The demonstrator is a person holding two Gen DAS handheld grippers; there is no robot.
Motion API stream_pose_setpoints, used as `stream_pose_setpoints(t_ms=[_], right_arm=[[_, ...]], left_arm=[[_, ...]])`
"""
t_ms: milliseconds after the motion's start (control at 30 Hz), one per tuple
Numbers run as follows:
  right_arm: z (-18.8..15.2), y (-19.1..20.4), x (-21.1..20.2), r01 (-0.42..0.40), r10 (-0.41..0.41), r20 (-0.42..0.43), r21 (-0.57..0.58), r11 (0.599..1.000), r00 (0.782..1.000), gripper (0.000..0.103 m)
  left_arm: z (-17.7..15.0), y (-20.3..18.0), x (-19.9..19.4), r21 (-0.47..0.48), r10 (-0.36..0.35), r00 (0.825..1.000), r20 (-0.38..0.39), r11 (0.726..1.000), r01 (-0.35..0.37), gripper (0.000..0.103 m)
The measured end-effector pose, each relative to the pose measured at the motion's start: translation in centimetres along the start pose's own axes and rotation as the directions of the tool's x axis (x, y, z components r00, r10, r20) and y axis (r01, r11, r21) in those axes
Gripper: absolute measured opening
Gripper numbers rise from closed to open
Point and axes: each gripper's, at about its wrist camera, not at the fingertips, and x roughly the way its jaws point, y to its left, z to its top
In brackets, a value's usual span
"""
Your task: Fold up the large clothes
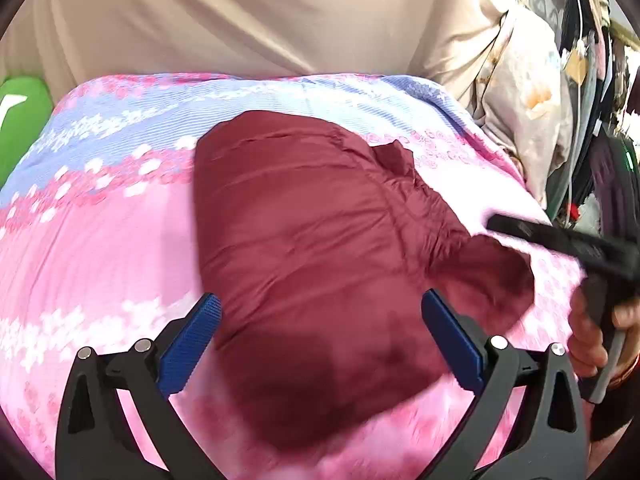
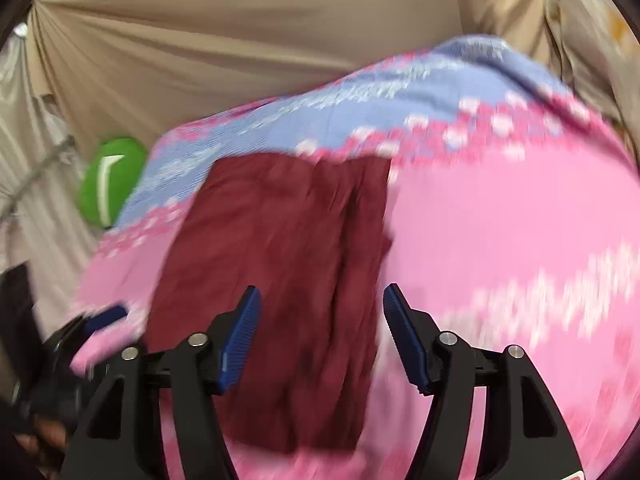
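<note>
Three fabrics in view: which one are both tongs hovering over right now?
The maroon garment, the dark red folded piece lying on the pink and blue floral bedsheet. Both left tongs and right tongs stand open above it; the beige curtain hangs behind.

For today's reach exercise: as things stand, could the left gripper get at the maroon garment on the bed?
Probably yes. The left gripper is open, the maroon garment lies straight ahead between its fingers on the pink bedspread, and nothing sits between them.
</note>
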Motion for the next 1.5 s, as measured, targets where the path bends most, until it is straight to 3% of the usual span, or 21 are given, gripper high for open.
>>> stream_pose_setpoints(t_ms=[167,267,367,433,467,500,567,633,700,733,800,867,967,1067,1100,1167,1200,1267,1333,1500], right_arm=[[-4.2,0.4,-1.4,-0.067,0.07,-0.026,0.085,0.994,0.997,0.066],[-4.7,1.5,-0.5,-0.122,0.127,-0.034,0.105,0.987,0.991,0.066],[-4.2,2.4,1.1,-0.103,0.109,-0.043,0.114,0.988,0.993,0.066],[-3.9,2.7,1.7,-0.078,0.083,-0.042,0.112,0.991,0.996,0.046],[-3.7,2.7,1.8,-0.081,0.086,-0.041,0.113,0.99,0.995,0.021],[-3.5,2.8,1.6,-0.093,0.098,-0.03,0.12,0.988,0.995,0.013],[-3.4,2.8,0.0,-0.14,0.138,0.025,0.126,0.982,0.99,0.008],[-4.1,3.2,-2.3,-0.173,0.163,0.09,0.113,0.978,0.983,0.007],[-5.6,2.3,-2.5,-0.147,0.134,0.094,0.143,0.979,0.986,0.006],[-6.8,1.4,-1.3,-0.127,0.119,0.055,0.172,0.977,0.991,0.006],[-9.5,-0.5,2.2,-0.078,0.091,-0.046,0.23,0.97,0.995,0.007],[-10.6,-1.1,3.6,-0.082,0.104,-0.075,0.257,0.963,0.992,0.008],[-10.3,-0.3,3.1,-0.048,0.067,-0.084,0.208,0.977,0.994,0.012],[-9.6,0.4,1.2,0.0,0.011,-0.067,0.166,0.986,0.998,0.031],[-9.4,0.5,0.6,0.004,0.004,-0.052,0.164,0.986,0.999,0.031],[-8.3,0.4,-0.9,0.009,-0.008,-0.008,0.161,0.987,1.0,0.039],[-7.2,0.2,-1.5,0.017,-0.021,0.022,0.162,0.987,1.0,0.05],[-4.9,-0.4,-1.8,0.025,-0.036,0.07,0.156,0.988,0.997,0.06],[-2.0,-1.1,-1.1,0.061,-0.075,0.09,0.145,0.988,0.993,0.065],[2.9,-4.8,4.8,0.081,-0.082,-0.003,0.222,0.972,0.997,0.07]], left_arm=[[-4.2,1.5,-1.2,0.034,-0.04,0.993,-0.115,0.998,0.044,0.098],[-6.7,1.2,0.3,0.072,0.004,0.986,-0.167,0.997,0.008,0.098],[-7.4,1.6,1.3,0.046,0.028,0.988,-0.15,0.999,-0.021,0.098],[-7.6,2.0,2.3,0.035,0.082,0.986,-0.144,0.996,-0.078,0.095],[-7.5,2.2,2.6,0.038,0.102,0.985,-0.141,0.995,-0.098,0.078],[-7.3,2.5,2.8,0.045,0.116,0.984,-0.136,0.993,-0.111,0.07],[-6.9,3.0,2.6,0.035,0.091,0.985,-0.148,0.996,-0.087,0.055],[-6.5,3.7,1.7,0.027,0.062,0.988,-0.139,0.998,-0.059,0.046],[-6.4,3.9,1.2,0.03,0.092,0.988,-0.123,0.996,-0.089,0.046],[-6.7,4.1,1.5,0.031,0.105,0.985,-0.135,0.994,-0.102,0.046],[-7.4,4.5,3.0,0.016,0.095,0.979,-0.182,0.995,-0.094,0.046],[-7.9,4.4,3.4,0.021,0.11,0.976,-0.188,0.994,-0.108,0.046],[-7.8,4.2,1.7,0.022,0.081,0.979,-0.187,0.997,-0.078,0.046],[-7.2,4.5,-1.1,0.007,0.033,0.985,-0.167,0.999,-0.032,0.055],[-6.8,4.5,-2.2,0.008,0.03,0.988,-0.15,1.0,-0.03,0.058],[-5.7,4.5,-3.6,0.005,0.037,0.994,-0.098,0.999,-0.037,0.08],[-4.9,4.4,-4.3,-0.004,0.044,0.997,-0.06,0.999,-0.044,0.083],[-3.6,3.7,-4.6,0.004,0.026,1.0,-0.013,1.0,-0.026,0.086],[-2.1,2.7,-4.0,0.013,0.016,1.0,0.01,1.0,-0.016,0.089],[0.0,0.3,-0.7,0.023,-0.011,1.0,0.003,1.0,0.011,0.09]])
